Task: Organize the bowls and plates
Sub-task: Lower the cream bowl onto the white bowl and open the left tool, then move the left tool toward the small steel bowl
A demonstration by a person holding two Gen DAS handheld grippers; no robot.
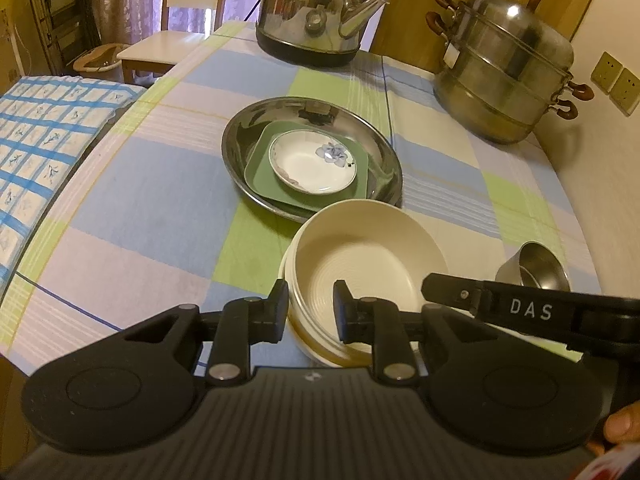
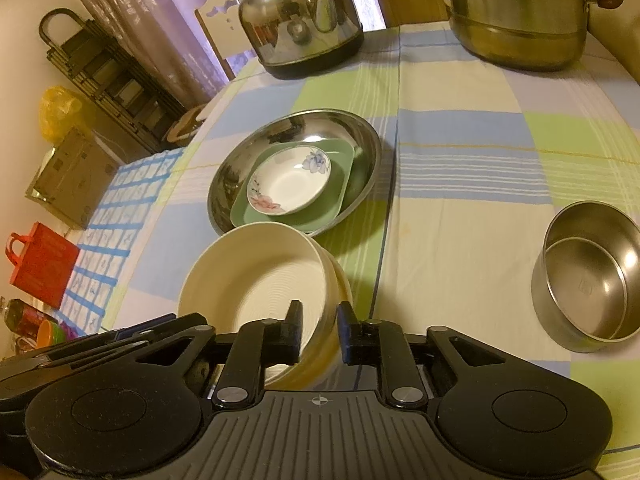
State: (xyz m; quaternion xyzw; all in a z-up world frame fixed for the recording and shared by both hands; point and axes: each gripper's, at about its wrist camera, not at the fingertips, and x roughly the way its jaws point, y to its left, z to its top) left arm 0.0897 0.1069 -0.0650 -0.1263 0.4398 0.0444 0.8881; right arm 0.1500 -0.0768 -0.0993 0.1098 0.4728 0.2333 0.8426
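A cream ribbed bowl (image 1: 360,264) is held off the checked tablecloth by both grippers. My left gripper (image 1: 311,311) is shut on its left rim. My right gripper (image 2: 319,330) is shut on its right rim (image 2: 332,292). The bowl (image 2: 248,280) tilts, and its base shows a second cream layer, perhaps a nested bowl. Just beyond it a large steel basin (image 1: 372,148) holds a green square plate (image 1: 260,168) with a small flowered dish (image 1: 312,160) on top. The stack also shows in the right wrist view (image 2: 296,176).
A steel bowl (image 2: 588,276) stands on the table at the right; it also shows in the left wrist view (image 1: 534,266). A steel kettle (image 1: 316,12) and a tiered steamer pot (image 1: 508,68) stand at the back. A chair (image 1: 160,50) and a blue-checked cloth (image 1: 36,144) lie left.
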